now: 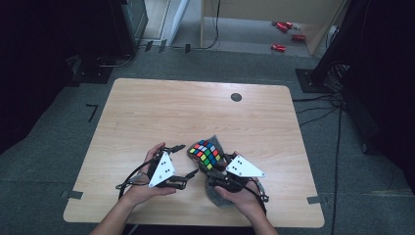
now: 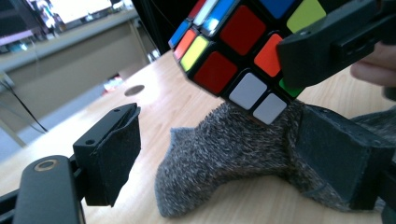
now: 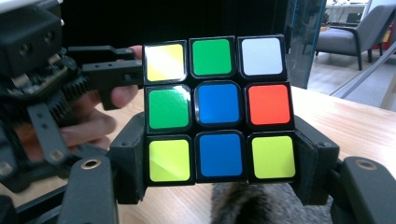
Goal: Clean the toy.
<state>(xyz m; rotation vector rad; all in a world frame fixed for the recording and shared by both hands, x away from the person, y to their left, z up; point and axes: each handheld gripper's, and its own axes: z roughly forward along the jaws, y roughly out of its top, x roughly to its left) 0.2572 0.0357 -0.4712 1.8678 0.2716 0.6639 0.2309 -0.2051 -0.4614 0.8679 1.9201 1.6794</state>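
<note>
The right gripper (image 3: 219, 186) had its fingers clamped on the puzzle cube (image 3: 218, 109), lifted just above the grey sock (image 2: 233, 154) on the worktop (image 1: 147, 112), while the left gripper (image 2: 224, 163), fingers apart, sat just beside it, straddling the sock below the cube.

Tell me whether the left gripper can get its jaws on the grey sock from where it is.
Probably yes: the left gripper is open, and the grey sock lies between its jaws. The cube, held above by the right gripper, crowds it.

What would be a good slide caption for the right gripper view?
Right gripper clamps a scrambled puzzle cube above a grey sock on the wooden table.
</note>
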